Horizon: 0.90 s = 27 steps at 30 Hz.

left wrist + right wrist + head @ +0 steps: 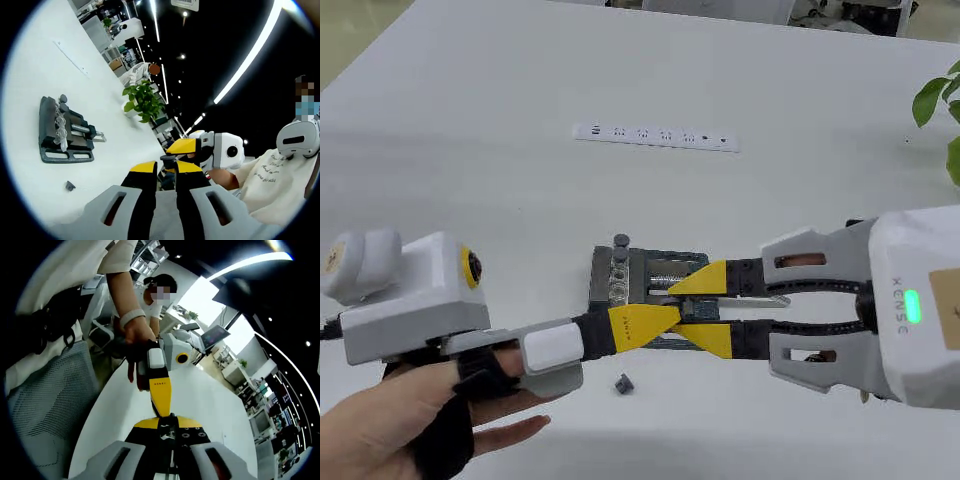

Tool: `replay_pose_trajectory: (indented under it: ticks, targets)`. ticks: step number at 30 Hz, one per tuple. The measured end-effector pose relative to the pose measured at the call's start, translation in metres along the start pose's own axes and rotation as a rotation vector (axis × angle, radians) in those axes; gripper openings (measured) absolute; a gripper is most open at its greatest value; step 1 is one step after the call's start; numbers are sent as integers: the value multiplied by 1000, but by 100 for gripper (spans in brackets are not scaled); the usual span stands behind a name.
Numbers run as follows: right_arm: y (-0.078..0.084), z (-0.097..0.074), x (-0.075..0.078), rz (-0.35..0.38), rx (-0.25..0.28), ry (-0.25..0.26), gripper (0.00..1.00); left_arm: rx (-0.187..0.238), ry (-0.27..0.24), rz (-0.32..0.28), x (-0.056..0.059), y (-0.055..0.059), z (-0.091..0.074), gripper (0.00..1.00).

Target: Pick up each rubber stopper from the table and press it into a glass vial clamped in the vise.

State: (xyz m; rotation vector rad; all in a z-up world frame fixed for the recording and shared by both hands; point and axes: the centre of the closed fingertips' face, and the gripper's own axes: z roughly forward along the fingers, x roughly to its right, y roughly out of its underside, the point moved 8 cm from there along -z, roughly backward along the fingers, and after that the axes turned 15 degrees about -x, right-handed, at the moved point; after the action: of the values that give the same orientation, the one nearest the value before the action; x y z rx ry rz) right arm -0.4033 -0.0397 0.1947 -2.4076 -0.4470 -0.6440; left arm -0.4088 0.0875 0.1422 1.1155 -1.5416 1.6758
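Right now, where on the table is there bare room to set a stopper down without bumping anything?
Widest free patch: bare table between the power strip and the vise, running left. Also free right of the strip, short of the plant leaves. Crowded: over the vise, where the left claw and right claw meet, and beside the loose stopper.

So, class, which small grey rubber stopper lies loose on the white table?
The grey stopper alone on the near side of the dark metal vise; the other stopper sits at its far end.
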Motion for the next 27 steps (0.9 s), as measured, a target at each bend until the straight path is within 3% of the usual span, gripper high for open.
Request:
replay_pose_trajectory:
  ticks: [1, 8, 18, 22, 24, 27]
  targets:
    - [0, 1, -1, -6, -3, -15, 5, -2, 18, -17, 1, 0, 0, 10]
    - [-2, 0, 0, -26, -5, 7, 5, 10, 20, -14, 1, -1, 0, 6]
    - [-2, 1, -3, -40, -18, -8, 5, -21, 13, -17, 1, 2, 1, 5]
    - [0, 2, -3, 5, -13, -30, 7, -30, -9, 16, 1, 4, 3, 4]
    - [0, 0, -2, 64, 6, -70, 7, -37, -24, 31, 0, 4, 4, 4]
    - [3, -1, 0, 77, -3, -78, 8, -49, -46, 66, 1, 2, 3, 4]
